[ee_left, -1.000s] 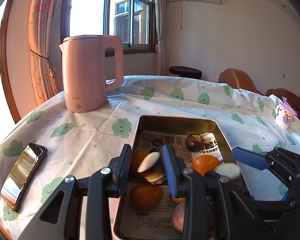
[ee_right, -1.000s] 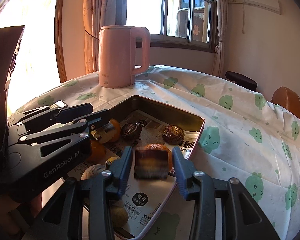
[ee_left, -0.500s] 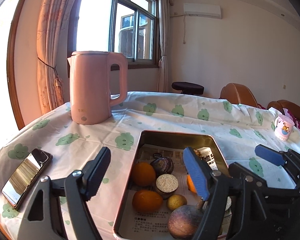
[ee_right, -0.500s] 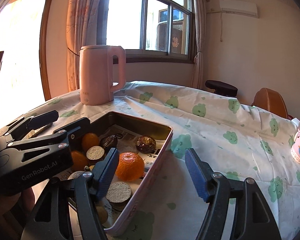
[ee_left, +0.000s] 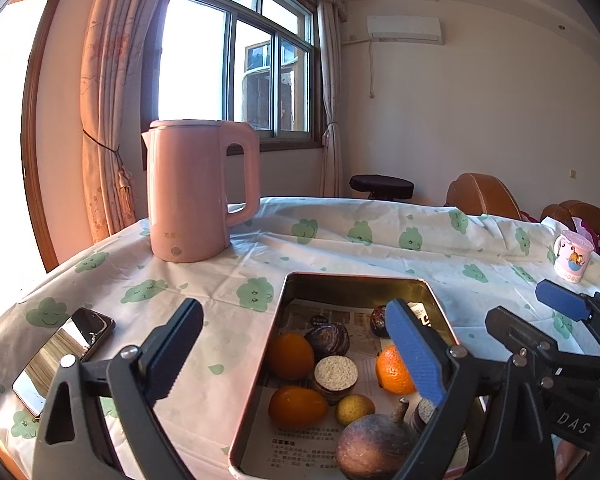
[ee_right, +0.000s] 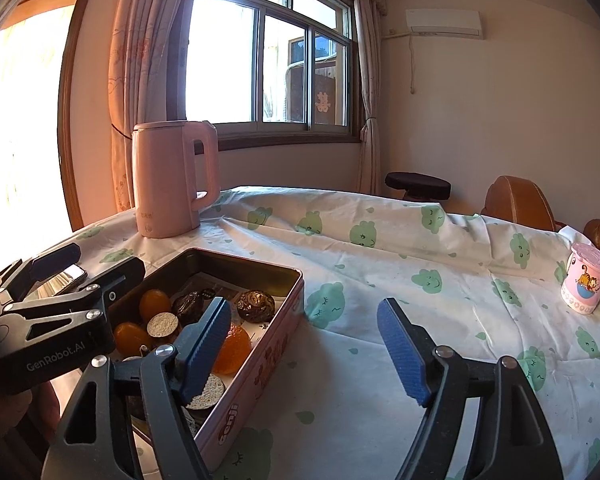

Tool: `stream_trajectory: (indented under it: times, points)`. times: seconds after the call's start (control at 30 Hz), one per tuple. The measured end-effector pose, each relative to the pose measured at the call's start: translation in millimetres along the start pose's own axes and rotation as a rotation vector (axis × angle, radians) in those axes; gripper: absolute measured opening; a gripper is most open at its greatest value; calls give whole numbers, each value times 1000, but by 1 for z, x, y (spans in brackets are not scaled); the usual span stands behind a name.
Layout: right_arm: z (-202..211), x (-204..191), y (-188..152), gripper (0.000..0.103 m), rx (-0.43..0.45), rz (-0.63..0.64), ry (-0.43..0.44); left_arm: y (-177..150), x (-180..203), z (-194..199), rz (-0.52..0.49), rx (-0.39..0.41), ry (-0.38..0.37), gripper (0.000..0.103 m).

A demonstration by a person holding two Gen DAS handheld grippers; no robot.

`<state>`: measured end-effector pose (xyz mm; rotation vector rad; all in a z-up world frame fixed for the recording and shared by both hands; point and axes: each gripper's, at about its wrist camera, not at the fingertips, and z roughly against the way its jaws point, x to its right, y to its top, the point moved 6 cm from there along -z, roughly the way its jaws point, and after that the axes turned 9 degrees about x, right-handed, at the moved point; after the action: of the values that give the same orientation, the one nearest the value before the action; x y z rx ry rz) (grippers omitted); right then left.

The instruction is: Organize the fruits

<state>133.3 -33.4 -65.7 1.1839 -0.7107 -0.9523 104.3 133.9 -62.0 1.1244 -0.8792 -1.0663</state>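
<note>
We see the left tongs (ee_left: 296, 344) opening wide, with nothing gripped; one finger hangs over the tablecloth, the other over the metal tin (ee_left: 356, 280). The right tongs (ee_right: 308, 344) are also opening and hold nothing; one finger sits above the near edge of the tin, the other above bare cloth. The fruits lie inside the tin on printed paper: an orange (ee_left: 394, 370), two smooth orange fruits, a small yellow one, dark round ones and a brown stemmed one (ee_left: 374, 448). On the tabletop (ee_right: 400, 272) we note a pink kettle (ee_left: 198, 188) beyond the tin, a phone (ee_left: 62, 356) left of it, and a pink cup (ee_right: 586, 284) well apart at right.
</note>
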Motion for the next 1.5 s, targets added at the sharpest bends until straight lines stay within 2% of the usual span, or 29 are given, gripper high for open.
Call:
stream_trajectory:
  times: [0.2, 0.37, 1.5]
  points:
    - [-1, 2, 0, 79, -5, -13, 1, 1, -1, 2, 1, 3, -3, 96]
    - [0, 3, 0, 85, 4, -8, -4, 3, -1, 4, 5, 14, -6, 100]
    - [1, 7, 0, 88, 5, -30, -24, 5, 5, 6, -18, 33, -17, 103]
